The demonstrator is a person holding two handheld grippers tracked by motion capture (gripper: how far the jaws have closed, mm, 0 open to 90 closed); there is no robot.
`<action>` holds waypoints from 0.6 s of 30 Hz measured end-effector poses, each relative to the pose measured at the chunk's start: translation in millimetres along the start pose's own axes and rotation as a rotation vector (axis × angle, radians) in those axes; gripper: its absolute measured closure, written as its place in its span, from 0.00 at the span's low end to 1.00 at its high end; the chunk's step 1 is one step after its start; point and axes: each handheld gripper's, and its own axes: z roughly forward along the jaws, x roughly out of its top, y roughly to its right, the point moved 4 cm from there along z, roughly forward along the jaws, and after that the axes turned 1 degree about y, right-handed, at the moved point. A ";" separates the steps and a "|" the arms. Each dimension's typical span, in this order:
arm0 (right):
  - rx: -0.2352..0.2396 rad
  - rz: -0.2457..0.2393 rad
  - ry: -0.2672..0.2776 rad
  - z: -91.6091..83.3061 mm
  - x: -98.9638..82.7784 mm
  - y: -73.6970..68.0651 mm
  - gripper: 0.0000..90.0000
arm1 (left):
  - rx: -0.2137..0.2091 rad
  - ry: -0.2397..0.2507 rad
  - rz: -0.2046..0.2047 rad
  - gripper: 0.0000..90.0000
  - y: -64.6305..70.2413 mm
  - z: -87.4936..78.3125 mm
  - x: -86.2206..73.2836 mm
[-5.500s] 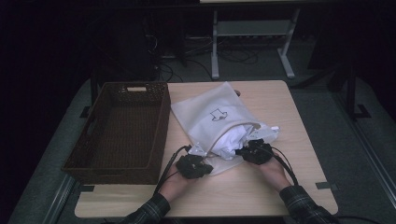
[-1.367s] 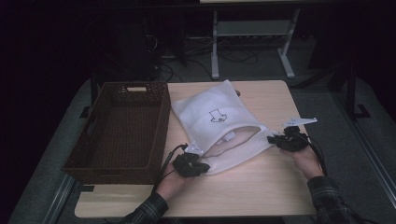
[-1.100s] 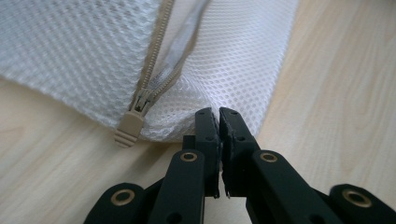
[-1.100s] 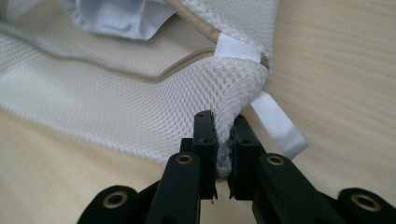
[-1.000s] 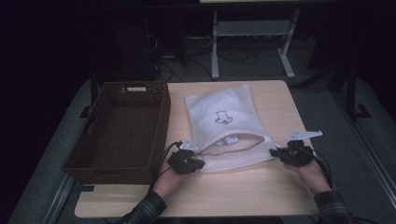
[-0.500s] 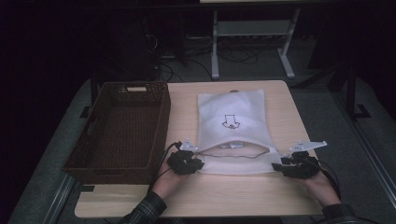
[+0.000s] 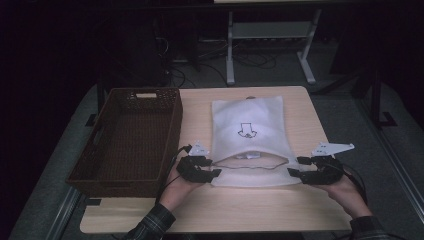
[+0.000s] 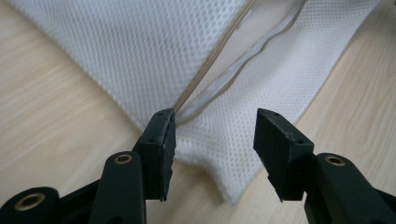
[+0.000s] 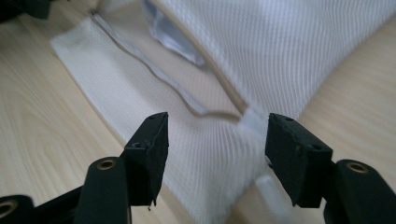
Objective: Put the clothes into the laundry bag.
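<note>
While jaws part, mesh bag (image 7: 248,125) lies mid-table (image 7: 200,210)

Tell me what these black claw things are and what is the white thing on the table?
A person sits at a wooden table and holds a grabbing tool in each hand: the left gripper and the right gripper. One picture comes from a camera above the table. The other two come from small cameras riding on each tool, so you look along its two black jaws. On the table lies a white mesh bag with its zipper open, and beside it a brown woven basket. Both tools' jaws have just been opening. A bag corner lies between each pair, but the pads do not press it, so nothing is held.
</note>
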 end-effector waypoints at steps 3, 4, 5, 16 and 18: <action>0.035 -0.019 0.024 2.7 13.5 -3.9 0.46 | -0.002 0.016 0.016 0.54 1.0 1.6 8.1; 0.042 -0.034 0.023 4.6 17.5 -5.9 0.47 | 0.002 0.018 0.024 0.54 1.2 2.6 10.7; 0.049 -0.050 0.022 6.9 21.0 -8.0 0.47 | 0.002 0.021 0.030 0.54 1.3 3.5 13.2; 0.086 -0.159 0.036 33.3 55.0 -19.8 0.53 | 0.041 0.044 0.125 0.57 6.4 22.2 34.6; 0.096 -0.166 0.034 38.6 59.0 -20.8 0.54 | 0.042 0.040 0.130 0.57 7.6 31.5 35.8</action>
